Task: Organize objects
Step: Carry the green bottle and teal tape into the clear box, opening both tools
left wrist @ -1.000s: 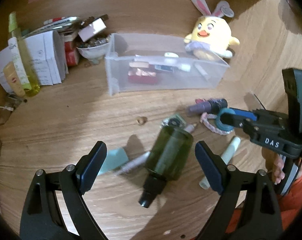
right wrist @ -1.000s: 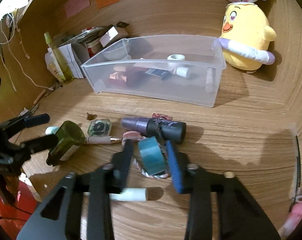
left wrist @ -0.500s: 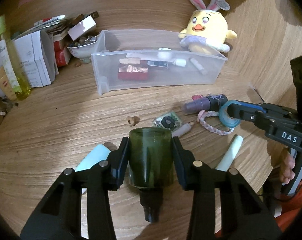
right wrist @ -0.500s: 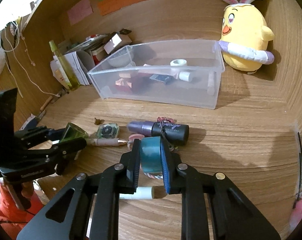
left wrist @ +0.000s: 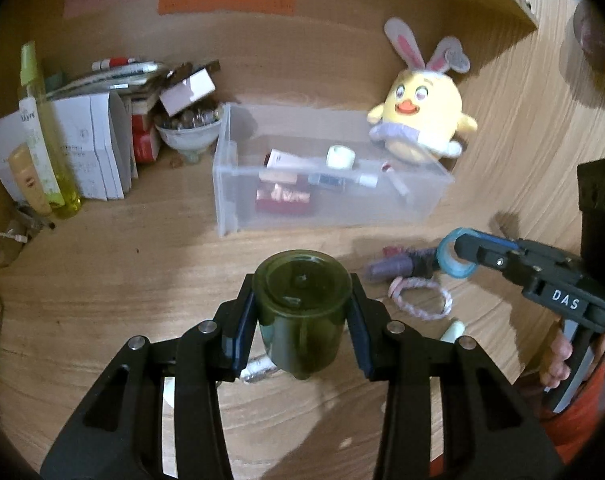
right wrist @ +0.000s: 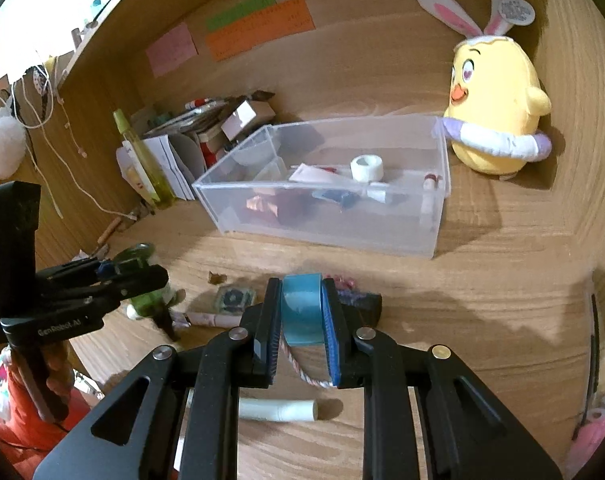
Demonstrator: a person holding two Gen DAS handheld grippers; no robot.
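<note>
Grip should be kept firm: green bottle (left wrist: 300, 312) is clamped between the left gripper's (left wrist: 300, 320) jaws, blue tape roll (right wrist: 301, 308) between the right gripper's (right wrist: 301, 320), clear bin (right wrist: 438, 216) ahead.

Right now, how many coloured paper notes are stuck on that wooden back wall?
3, side by side in the right wrist view: a pink note furthest left, a green strip to its right, and an orange strip directly below the green. More may sit outside the frame.
</note>
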